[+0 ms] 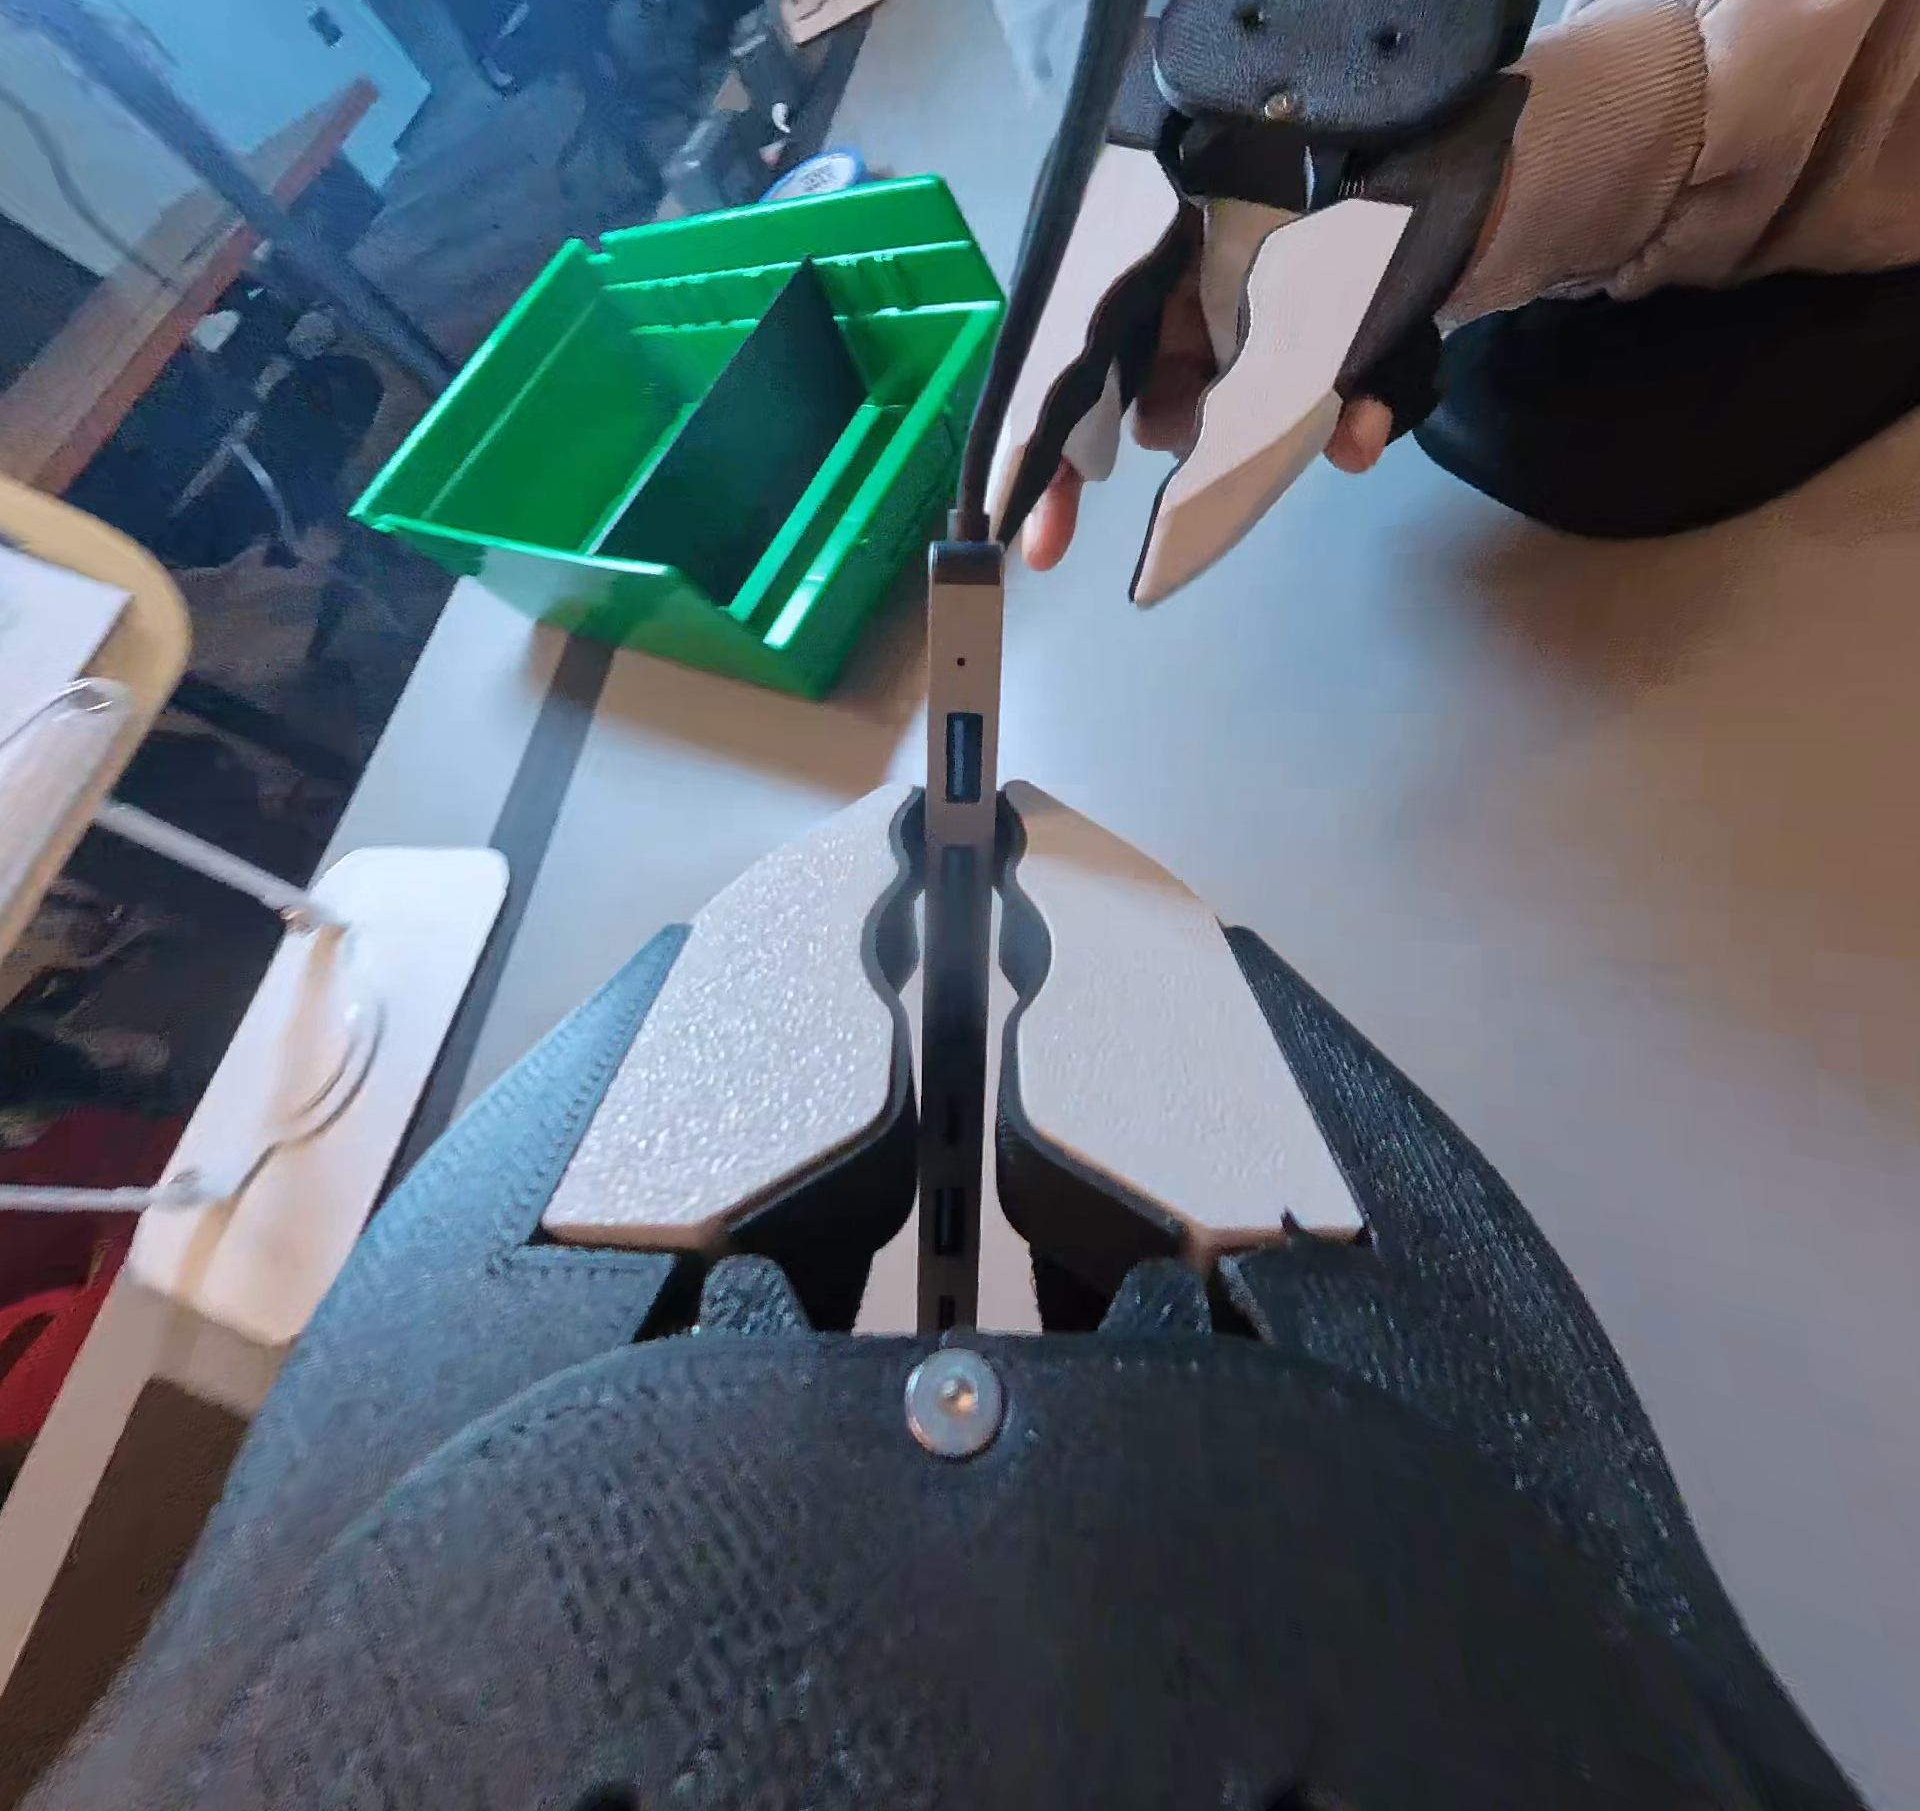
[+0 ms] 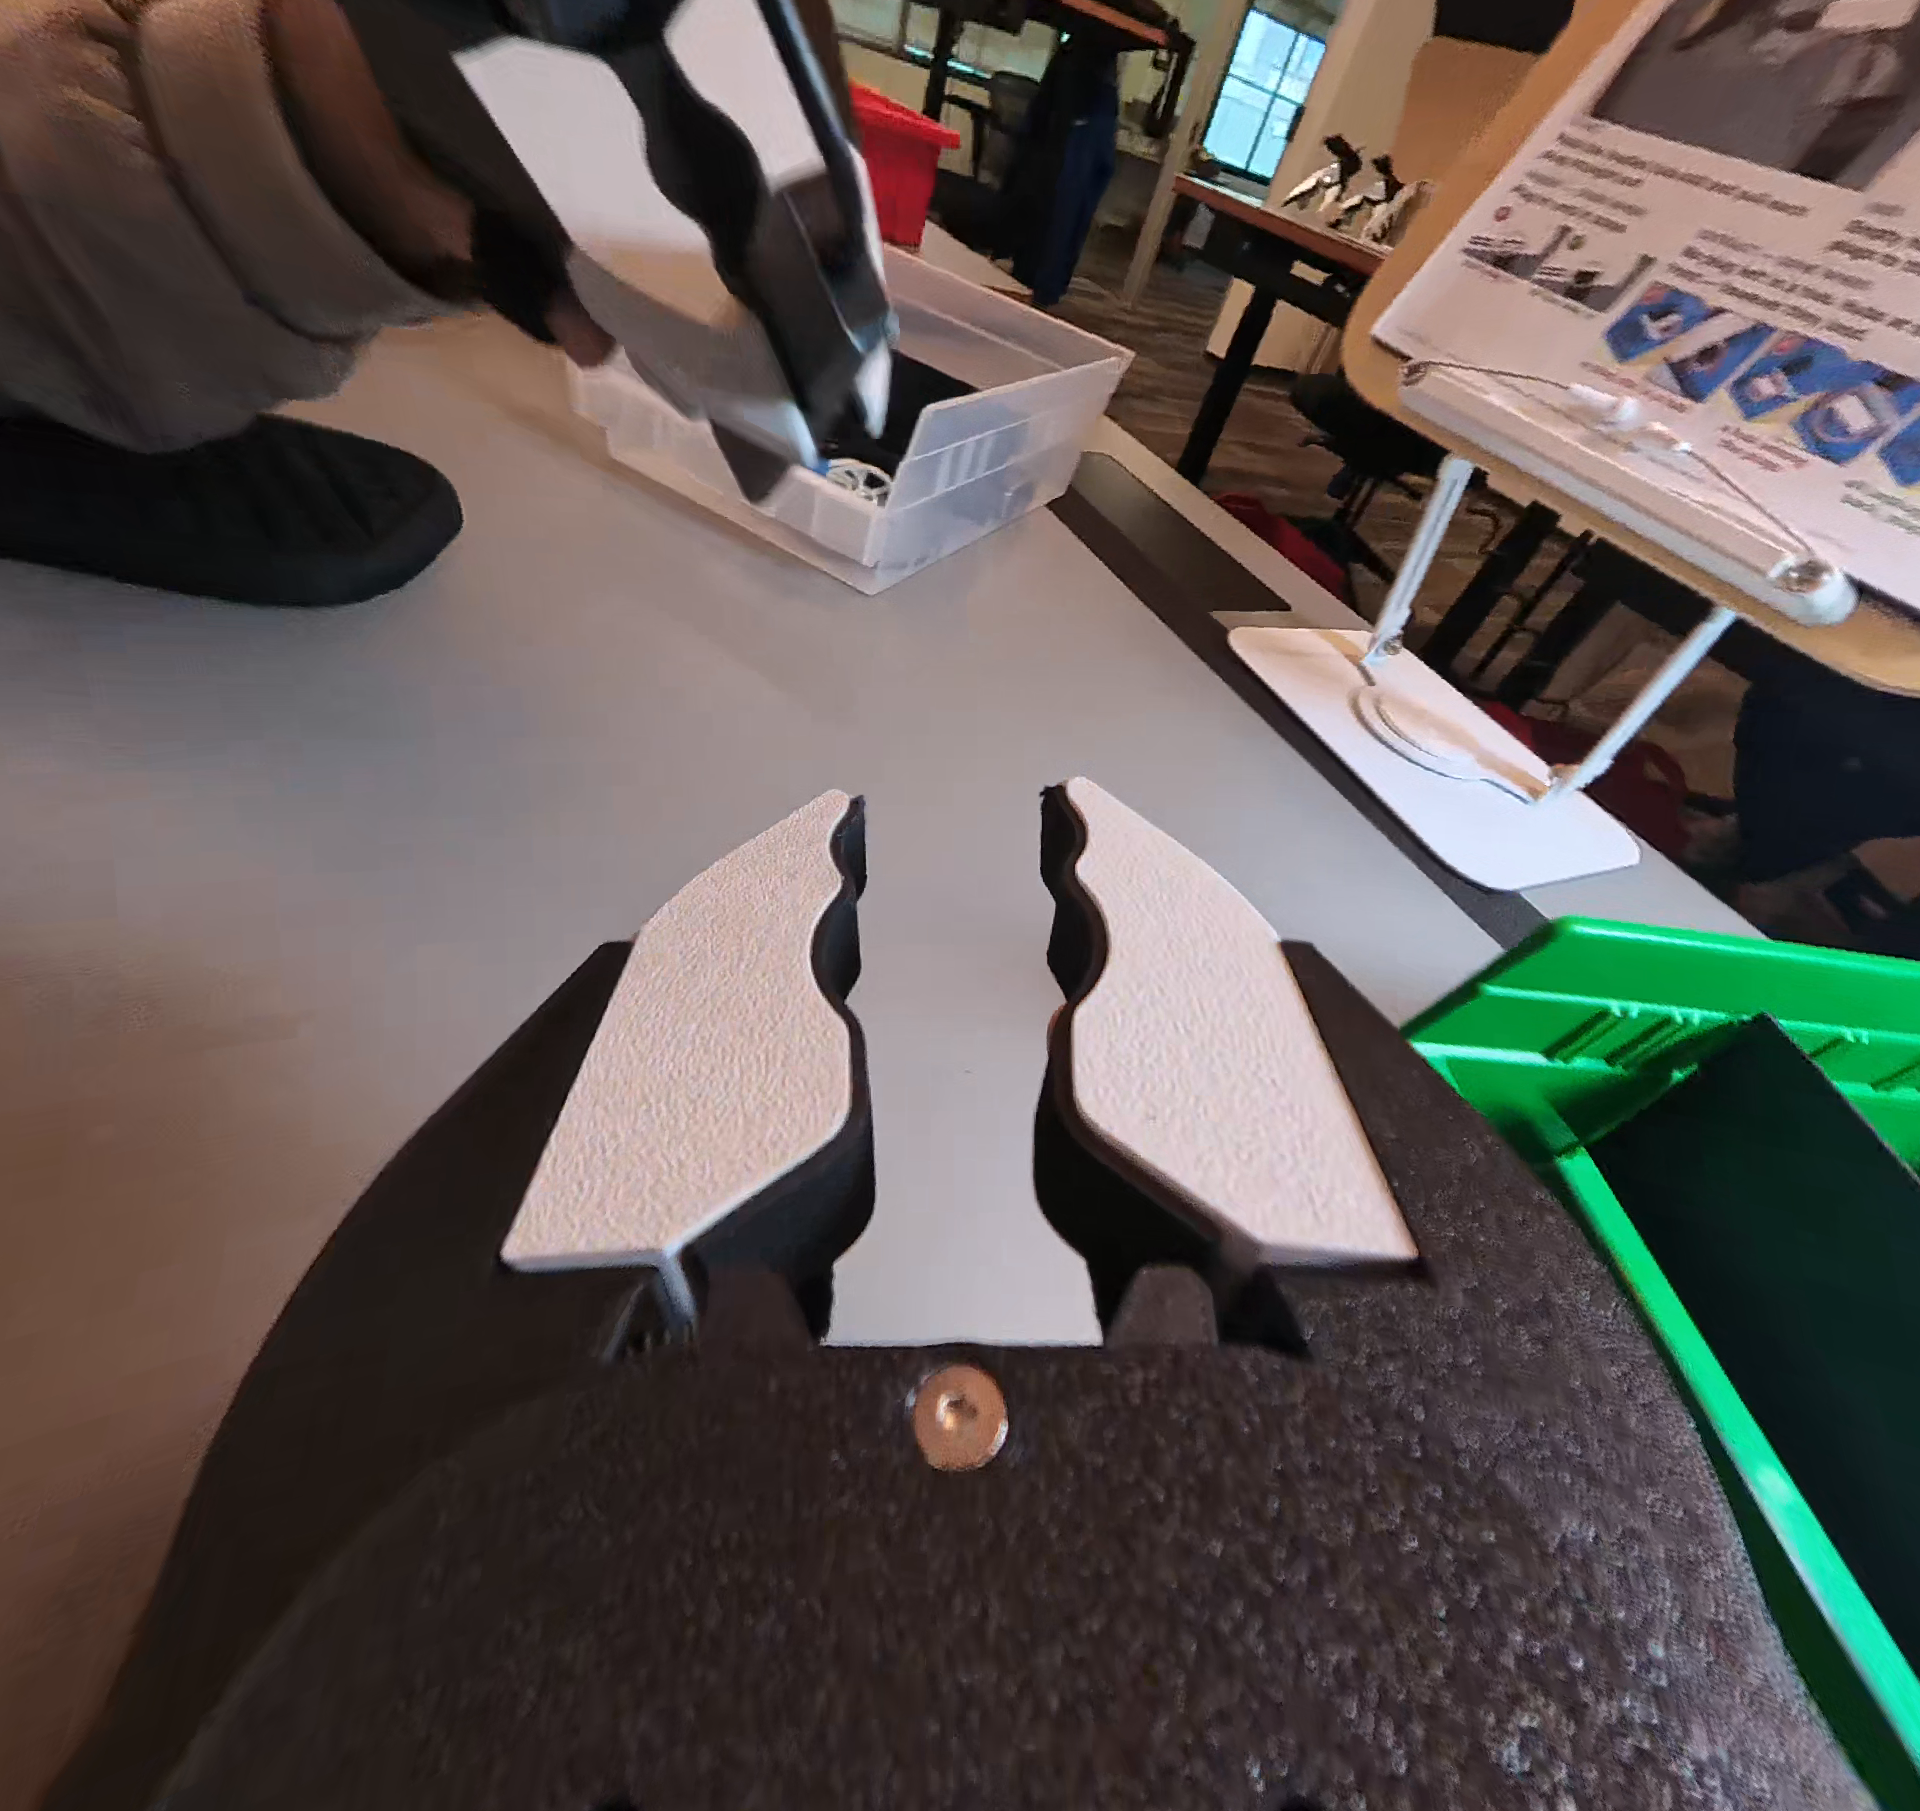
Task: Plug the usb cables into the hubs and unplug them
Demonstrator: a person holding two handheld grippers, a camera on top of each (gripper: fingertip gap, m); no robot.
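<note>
My left gripper (image 1: 961, 805) is shut on a slim grey USB hub (image 1: 964, 681), held edge-on with its ports facing up. A black cable (image 1: 1049, 234) leaves the hub's far end and runs up out of view. My right gripper (image 1: 1081, 556) is open, with one fingertip right next to the cable end of the hub. In the right wrist view, my right gripper (image 2: 951, 805) is open and empty over the grey table (image 2: 416, 774). The left gripper (image 2: 831, 431) shows at upper left holding the hub (image 2: 821, 286) and cable (image 2: 790, 26).
A green bin (image 1: 623, 608) with a black divider stands behind the hub and shows at the right in the right wrist view (image 2: 1662, 951). A clear plastic bin (image 2: 987, 452) sits behind the left gripper. A white document stand (image 2: 1455, 795) is at the table edge. A black pad (image 2: 260, 514) lies under a sleeve. The grippers' ends are close to 8 centimetres from one another.
</note>
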